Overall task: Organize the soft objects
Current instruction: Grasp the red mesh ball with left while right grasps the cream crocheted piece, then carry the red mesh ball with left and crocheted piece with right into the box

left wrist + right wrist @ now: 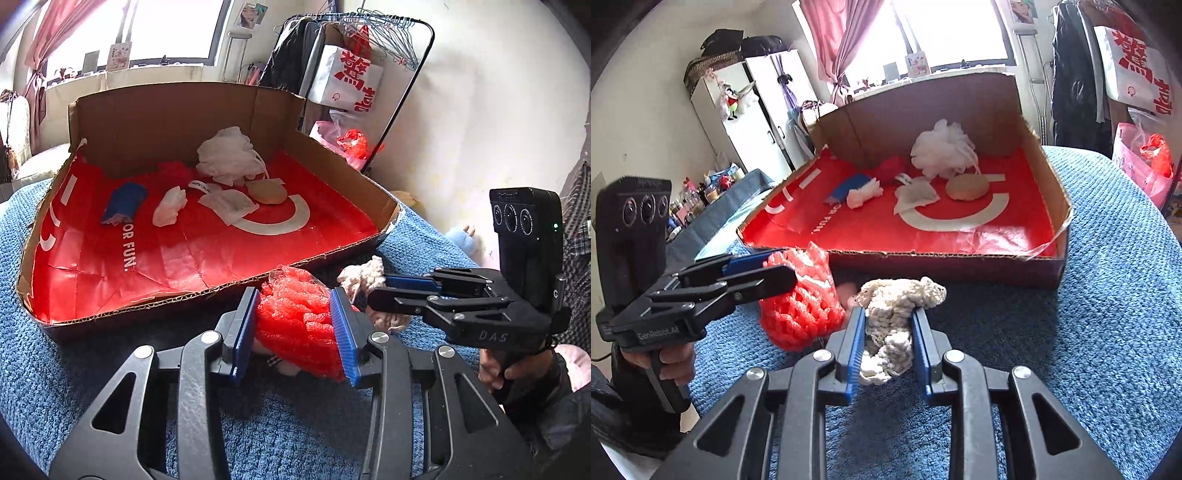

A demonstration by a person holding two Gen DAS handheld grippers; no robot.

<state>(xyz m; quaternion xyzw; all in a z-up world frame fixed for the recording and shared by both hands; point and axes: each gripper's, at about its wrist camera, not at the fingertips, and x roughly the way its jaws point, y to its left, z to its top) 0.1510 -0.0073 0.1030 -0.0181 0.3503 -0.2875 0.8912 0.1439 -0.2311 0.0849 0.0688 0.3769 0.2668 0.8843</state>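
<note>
While both tools sit low over the blue textured blanket (1108, 314), each has something soft pinched between its blue pads. The left gripper (301, 328) is clamped on a red foam net (295, 321), which bulges between the fingers, and the right gripper (888, 343) is clamped on a cream crocheted piece (894, 317) (its top flops over the right pad). The two bundles sit side by side, just near of the cardboard box's (945, 267) front wall, the red one to the left. Inside the box, on a red liner, lie a white mesh pouf (225, 155) at the far side, a tan sponge (266, 191) just near of it, a flat white cloth (229, 205), a crumpled white wad (170, 206) and a blue cloth (123, 203) further left.
</note>
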